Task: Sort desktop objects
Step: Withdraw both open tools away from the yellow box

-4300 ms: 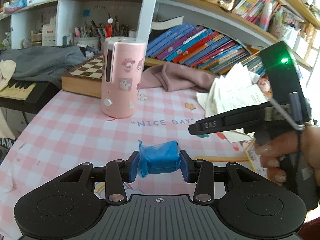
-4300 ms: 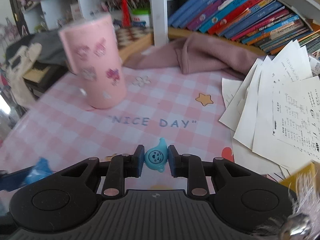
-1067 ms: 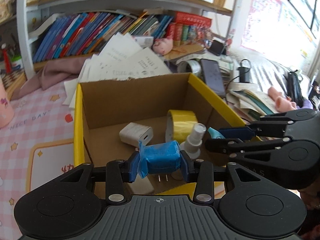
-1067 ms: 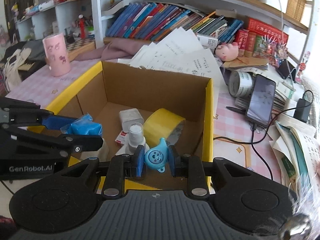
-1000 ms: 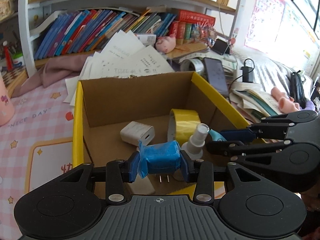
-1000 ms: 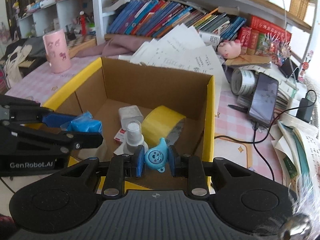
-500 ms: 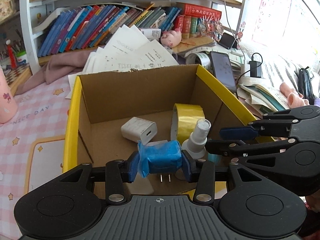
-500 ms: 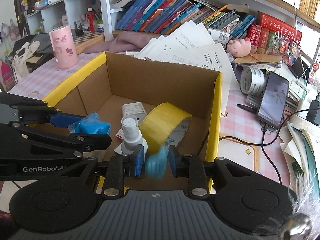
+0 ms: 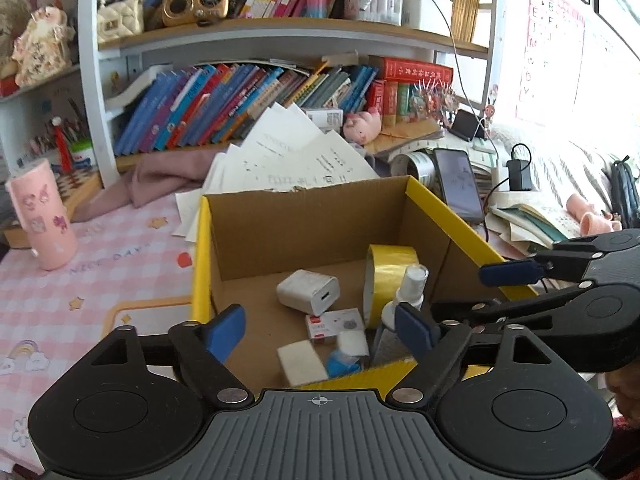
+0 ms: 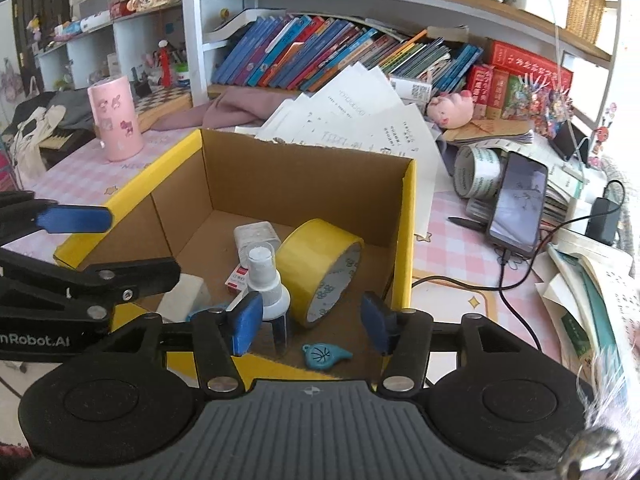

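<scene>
Left wrist view. The left gripper (image 9: 320, 330), at lower centre of the frame, has its jaws spread wide and holds nothing; half a second ago it was clamped on a blue packet (image 9: 343, 364), which now lies on the floor of the cardboard box (image 9: 202, 256) near the front wall, beside a white block (image 9: 301, 362). The right gripper (image 9: 472, 292), at the right edge, is also parted and empty.

Right wrist view. The right gripper (image 10: 311, 326) stands open; the blue whistle (image 10: 325, 355) it carried now rests on the box floor in the lower centre, just below the yellow tape roll (image 10: 320, 266) and right of the spray bottle (image 10: 265, 280). This view alone shows the whistle; the left view alone shows the packet clearly. Judged from this, both deposits are done, and other desktop items remain.
</scene>
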Tool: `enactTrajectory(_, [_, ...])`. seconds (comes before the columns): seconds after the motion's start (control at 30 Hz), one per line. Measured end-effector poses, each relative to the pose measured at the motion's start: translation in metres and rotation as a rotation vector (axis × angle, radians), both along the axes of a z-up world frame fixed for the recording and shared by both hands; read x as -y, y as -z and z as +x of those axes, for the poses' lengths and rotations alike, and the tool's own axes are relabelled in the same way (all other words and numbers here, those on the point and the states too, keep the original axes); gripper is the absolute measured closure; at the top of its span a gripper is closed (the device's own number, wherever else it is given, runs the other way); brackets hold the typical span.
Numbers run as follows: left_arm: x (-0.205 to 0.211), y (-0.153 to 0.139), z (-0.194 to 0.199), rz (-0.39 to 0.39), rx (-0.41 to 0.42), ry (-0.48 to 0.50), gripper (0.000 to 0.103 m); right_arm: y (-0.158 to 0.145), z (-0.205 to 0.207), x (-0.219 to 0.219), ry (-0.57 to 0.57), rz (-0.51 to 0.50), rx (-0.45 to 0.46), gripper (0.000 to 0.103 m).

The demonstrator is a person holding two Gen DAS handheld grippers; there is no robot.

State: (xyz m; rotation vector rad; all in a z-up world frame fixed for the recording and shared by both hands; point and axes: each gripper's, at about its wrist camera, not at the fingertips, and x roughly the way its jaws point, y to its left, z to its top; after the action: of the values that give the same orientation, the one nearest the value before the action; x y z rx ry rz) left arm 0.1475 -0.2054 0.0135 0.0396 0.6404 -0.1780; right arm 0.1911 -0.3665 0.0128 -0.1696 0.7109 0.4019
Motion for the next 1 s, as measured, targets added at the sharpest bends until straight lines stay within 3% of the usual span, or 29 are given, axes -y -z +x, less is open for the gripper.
enactTrajectory(0.47, [-0.056, -0.014, -0.057, -0.022, 0.062, -0.059, 0.009, -0.02, -0.063, -0.037, 0.053, -0.008, 0.078, 0.045])
enactTrajectory(1.0, [-0.125, -0.011, -0.146, -0.002, 0.018, -0.117, 0.009, -0.015, -0.161, -0.101, 0.067, -0.005, 0.053, 0.044])
